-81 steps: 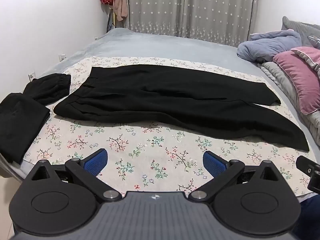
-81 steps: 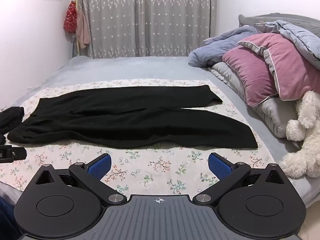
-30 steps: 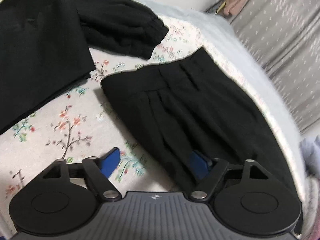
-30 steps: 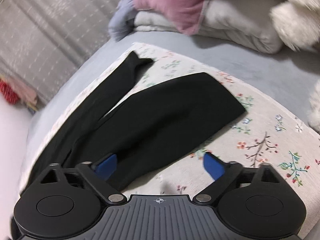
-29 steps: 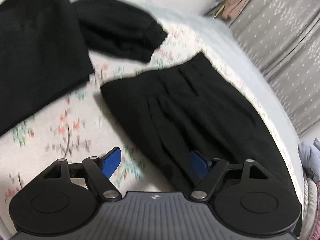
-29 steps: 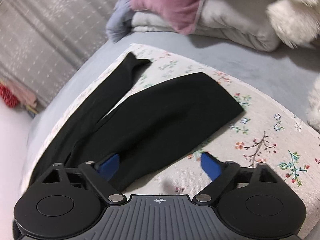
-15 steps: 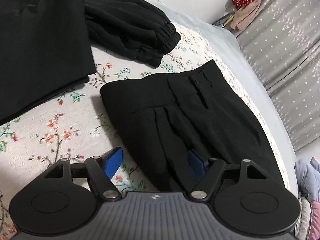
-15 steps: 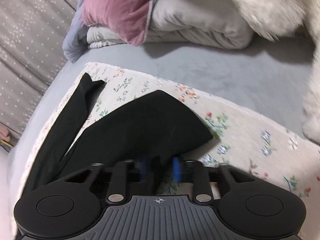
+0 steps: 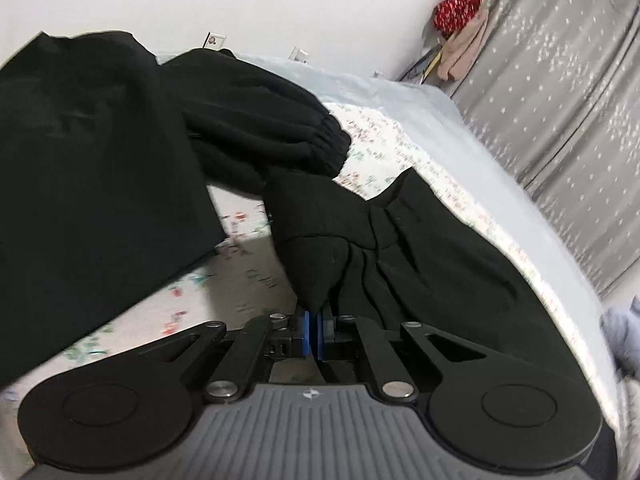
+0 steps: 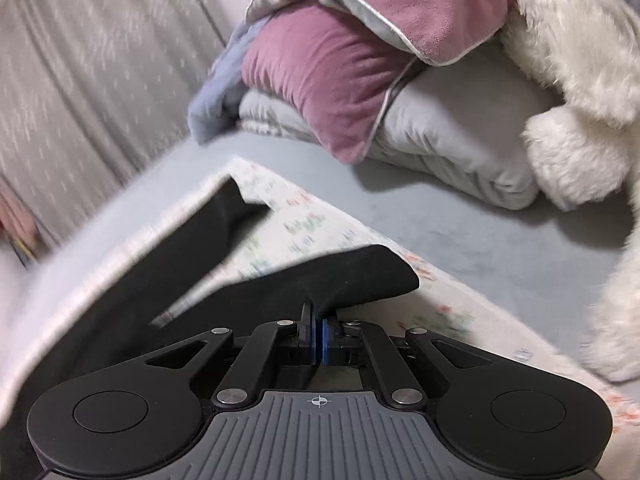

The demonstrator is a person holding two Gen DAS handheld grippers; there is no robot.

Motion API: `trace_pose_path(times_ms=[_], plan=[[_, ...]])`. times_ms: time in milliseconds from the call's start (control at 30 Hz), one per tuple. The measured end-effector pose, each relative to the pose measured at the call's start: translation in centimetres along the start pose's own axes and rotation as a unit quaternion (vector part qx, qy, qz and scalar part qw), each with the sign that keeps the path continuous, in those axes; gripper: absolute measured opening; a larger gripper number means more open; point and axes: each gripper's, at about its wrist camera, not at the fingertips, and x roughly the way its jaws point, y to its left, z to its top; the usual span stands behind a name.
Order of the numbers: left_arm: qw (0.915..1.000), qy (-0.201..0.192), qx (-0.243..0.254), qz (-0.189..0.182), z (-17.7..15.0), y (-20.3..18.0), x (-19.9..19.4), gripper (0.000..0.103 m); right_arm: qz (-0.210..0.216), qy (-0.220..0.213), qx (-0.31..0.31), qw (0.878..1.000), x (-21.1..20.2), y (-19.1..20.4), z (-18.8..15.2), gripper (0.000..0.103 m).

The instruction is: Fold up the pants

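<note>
The black pants (image 9: 420,248) lie on a floral sheet (image 9: 240,276) on the bed. My left gripper (image 9: 313,330) is shut on the near corner of the waistband, which is lifted into a bunched peak above the blue pads. In the right wrist view, my right gripper (image 10: 318,336) is shut on the hem of the near pant leg (image 10: 352,276), raised a little off the sheet. The far leg (image 10: 224,208) lies flat beyond it.
Two other black garments lie left of the waistband: a flat folded one (image 9: 88,184) and one with an elastic cuff (image 9: 272,132). Pink and grey pillows (image 10: 344,68) and a white plush toy (image 10: 580,100) sit at the bed's right. Grey curtains (image 9: 560,80) hang behind.
Both grippers went from open over the flat pants to closed on the cloth. The left now pinches the waistband corner and lifts it; the right holds the near leg's hem slightly raised.
</note>
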Motion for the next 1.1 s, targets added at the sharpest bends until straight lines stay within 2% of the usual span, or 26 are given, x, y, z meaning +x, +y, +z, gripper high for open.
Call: trace_pose_path(times_ms=[133, 300, 400, 467, 533, 567, 633, 667, 700, 767, 800, 833, 867, 933, 1000, 1033, 1067, 1100], plan=[[0.9997, 0.004, 0.021, 0.012, -0.5, 0.3, -0.7, 0.012, -0.014, 0.015, -0.010, 1.000, -0.9, -0.9, -0.6, 0.001], [0.9993, 0.004, 0.022, 0.030, -0.4, 0.0, -0.4, 0.012, -0.014, 0.024, -0.012, 1.000, -1.4, -1.6, -1.1, 0.001], [0.9989, -0.007, 0.030, 0.036, -0.5, -0.3, -1.0, 0.012, 0.007, -0.007, -0.014, 1.000, -3.0, -1.4, -1.5, 0.001], [0.9980, -0.009, 0.038, 0.049, -0.6, -0.4, -0.9, 0.012, 0.004, -0.029, -0.057, 0.998, -4.3, -0.3, -2.1, 0.001], [0.9979, 0.005, 0.031, 0.057, -0.5, -0.1, -0.3, 0.012, -0.009, -0.005, -0.080, 0.997, -3.8, -0.1, -2.6, 0.002], [0.9978, 0.014, 0.028, 0.059, -0.5, 0.1, -0.1, 0.012, -0.011, 0.025, -0.073, 0.997, -3.1, -0.6, -2.7, 0.002], [0.9970, 0.030, 0.026, 0.067, -0.7, 0.2, 0.6, 0.012, -0.001, 0.054, -0.042, 0.998, -2.5, -1.8, -2.6, 0.005], [0.9967, 0.034, 0.026, 0.069, -0.7, 0.2, 0.7, 0.014, 0.005, 0.056, -0.037, 0.998, -2.6, -2.1, -2.5, 0.010], [0.9963, 0.037, 0.029, 0.072, -0.8, 0.2, 0.7, 0.016, 0.014, 0.051, -0.046, 0.998, -3.0, -2.0, -2.5, 0.010], [0.9950, 0.032, 0.033, 0.089, -0.7, 0.0, 0.4, 0.037, 0.043, 0.046, -0.106, 0.992, -3.9, -0.7, -2.8, 0.012], [0.9940, 0.023, 0.036, 0.101, -0.7, 0.0, -0.1, 0.042, 0.061, 0.049, -0.136, 0.988, -4.3, 0.0, -3.1, 0.014], [0.9929, 0.012, 0.040, 0.112, -0.6, -0.2, -0.6, 0.053, 0.076, 0.058, -0.161, 0.982, -4.5, 0.5, -3.6, 0.025], [0.9918, 0.000, 0.044, 0.120, -0.6, -0.3, -1.1, 0.060, 0.083, 0.065, -0.172, 0.979, -4.6, 0.7, -3.9, 0.040], [0.9891, -0.027, 0.052, 0.135, -0.6, -0.8, -2.1, 0.062, 0.060, 0.055, -0.168, 0.982, -5.0, 0.5, -3.7, 0.058], [0.9873, -0.047, 0.067, 0.136, -0.5, -1.9, -2.5, 0.063, 0.050, 0.014, -0.143, 0.988, -6.2, -0.4, -2.6, 0.063], [0.9871, -0.052, 0.078, 0.130, -0.7, -2.7, -2.3, 0.063, 0.053, -0.012, -0.116, 0.992, -7.1, -1.0, -1.9, 0.073], [0.9880, -0.049, 0.086, 0.118, -0.8, -3.5, -2.0, 0.064, 0.063, -0.039, -0.078, 0.994, -7.8, -1.8, -1.1, 0.080], [0.9897, -0.040, 0.096, 0.099, -1.0, -4.3, -1.6, 0.065, 0.077, -0.050, -0.050, 0.995, -8.0, -2.4, -0.3, 0.080]])
